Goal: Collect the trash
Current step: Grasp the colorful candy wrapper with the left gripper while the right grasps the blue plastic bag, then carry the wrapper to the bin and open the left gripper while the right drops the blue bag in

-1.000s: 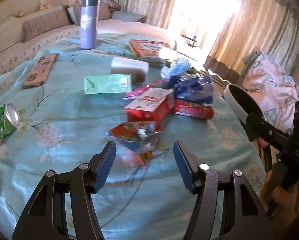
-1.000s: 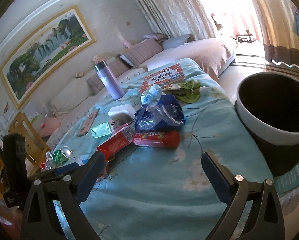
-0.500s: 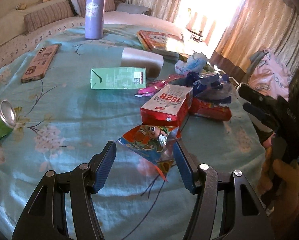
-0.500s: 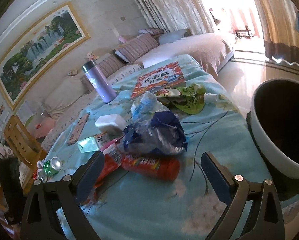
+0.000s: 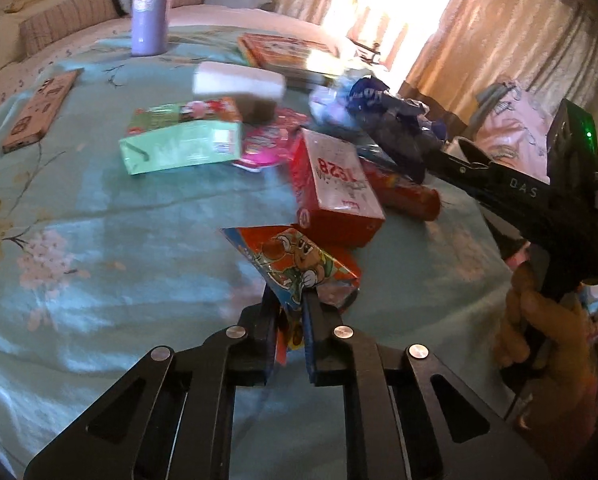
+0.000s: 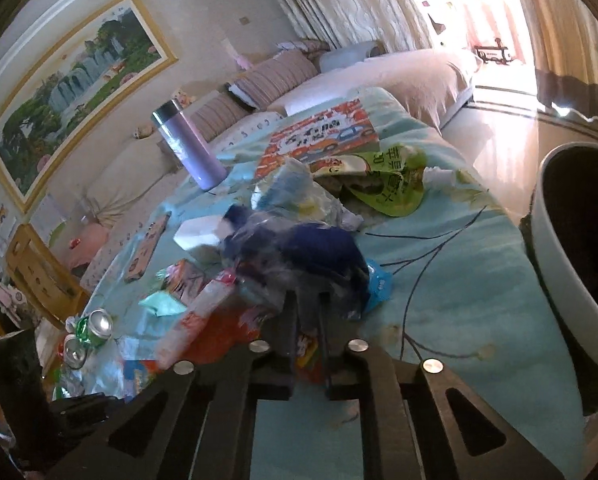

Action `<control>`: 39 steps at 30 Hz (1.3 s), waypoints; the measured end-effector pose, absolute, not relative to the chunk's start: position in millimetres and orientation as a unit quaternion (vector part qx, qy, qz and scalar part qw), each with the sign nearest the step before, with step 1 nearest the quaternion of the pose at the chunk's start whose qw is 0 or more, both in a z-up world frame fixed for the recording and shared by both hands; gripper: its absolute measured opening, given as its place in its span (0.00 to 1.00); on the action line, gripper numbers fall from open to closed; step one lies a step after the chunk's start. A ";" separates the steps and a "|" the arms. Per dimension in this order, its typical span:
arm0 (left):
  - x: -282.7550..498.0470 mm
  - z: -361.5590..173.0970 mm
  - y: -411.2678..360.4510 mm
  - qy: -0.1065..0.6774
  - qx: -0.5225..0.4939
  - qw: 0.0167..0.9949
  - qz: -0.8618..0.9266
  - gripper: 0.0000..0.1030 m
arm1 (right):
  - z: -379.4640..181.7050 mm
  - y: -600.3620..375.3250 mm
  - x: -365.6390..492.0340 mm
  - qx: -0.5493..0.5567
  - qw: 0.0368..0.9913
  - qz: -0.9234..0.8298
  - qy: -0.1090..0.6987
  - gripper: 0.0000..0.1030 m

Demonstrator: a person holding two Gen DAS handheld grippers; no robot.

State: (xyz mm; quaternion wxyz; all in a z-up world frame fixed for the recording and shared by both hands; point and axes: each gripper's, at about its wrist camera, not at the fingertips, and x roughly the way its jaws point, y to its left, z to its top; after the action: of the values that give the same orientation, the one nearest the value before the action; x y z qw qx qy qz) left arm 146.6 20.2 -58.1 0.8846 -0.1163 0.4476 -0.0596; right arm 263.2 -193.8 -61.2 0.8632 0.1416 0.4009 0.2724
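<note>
Left gripper (image 5: 291, 300) pinches the snack wrapper (image 5: 299, 264) by its near corner on the table (image 5: 99, 280); right gripper (image 6: 307, 304) clamps the blue bag (image 6: 311, 252), bin (image 6: 559, 264) just beside for dropping.

Red box (image 5: 335, 188) just beyond snack wrapper (image 5: 299, 266).

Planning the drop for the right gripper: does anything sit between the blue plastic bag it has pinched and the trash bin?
Nothing visible does. The right gripper is shut on the blue plastic bag, and only bare tablecloth lies between it and the trash bin standing past the table edge. The green wrapper lies farther back, off that line.
</note>
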 end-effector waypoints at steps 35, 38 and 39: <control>205.8 -1.5 -149.1 0.396 -0.057 0.893 -0.207 0.08 | -33.9 -373.9 215.8 0.187 0.910 0.123 0.350 0.02; 217.1 2.0 -162.8 0.392 -0.051 0.893 -0.213 0.08 | -35.4 -382.0 221.2 0.184 0.910 0.114 0.353 0.02; 220.5 3.2 -166.6 0.392 -0.050 0.893 -0.216 0.08 | -35.7 -384.2 223.3 0.184 0.910 0.111 0.355 0.02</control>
State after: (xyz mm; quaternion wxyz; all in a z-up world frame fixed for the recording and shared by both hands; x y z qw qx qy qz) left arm 220.5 -166.6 3.2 0.8931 -0.0495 0.3917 -0.2158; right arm 223.3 -384.2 -35.7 0.9101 0.1837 0.3546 0.1108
